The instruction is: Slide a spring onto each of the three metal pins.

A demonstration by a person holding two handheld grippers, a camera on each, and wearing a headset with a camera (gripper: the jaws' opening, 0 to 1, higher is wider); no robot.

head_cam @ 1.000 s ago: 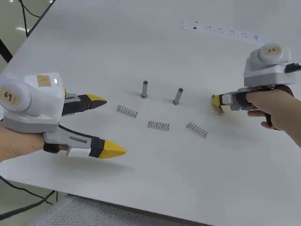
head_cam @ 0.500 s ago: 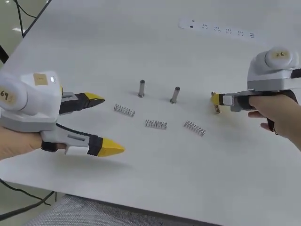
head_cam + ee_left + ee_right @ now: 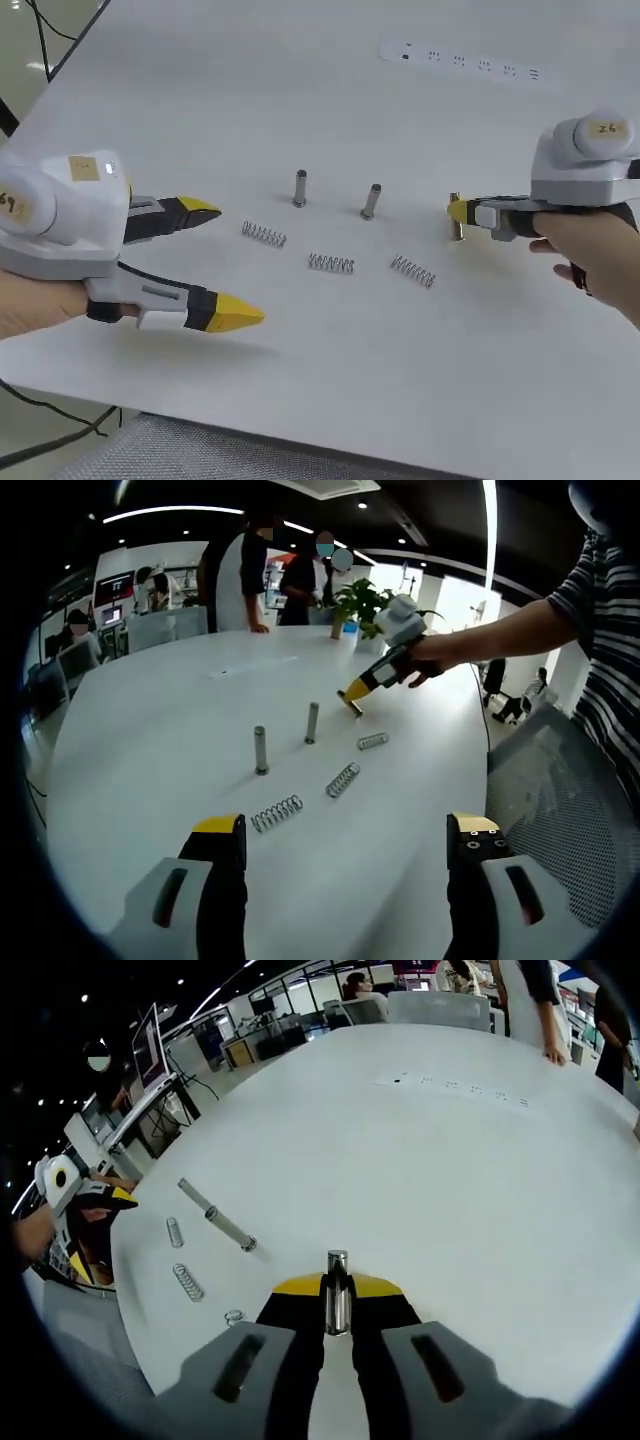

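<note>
An open office with people standing at the far side surrounds a wide white worktop point(image 3: 330, 380). A white power strip point(image 3: 470, 65) lies flat at about 1 o'clock in the head view, its length running left to right.

Near the middle of the worktop the first pin point(image 3: 300, 188) and the second pin point(image 3: 372, 201) stand on end, long axes vertical, side by side and apart. Neither has anything on it. Three springs lie flat in a loose row at 5 to 7 o'clock of these pins. The left spring point(image 3: 264, 234), middle spring point(image 3: 331, 264) and right spring point(image 3: 413, 272) are each separate, with their long axes running roughly along the row. None touches a pin.

The left gripper point(image 3: 220, 262) hovers at 9 o'clock in the head view. Its yellow-tipped jaws are spread wide with nothing between them, and they aim toward the springs.

The right gripper point(image 3: 460, 212) comes in from 3 o'clock, its jaws closed on the third pin point(image 3: 338, 1290). That pin is held upright, crosswise to the jaws, with its capped end up and its lower end toward the worktop at 3 o'clock of the second pin. Whether its foot touches the surface cannot be told.
</note>
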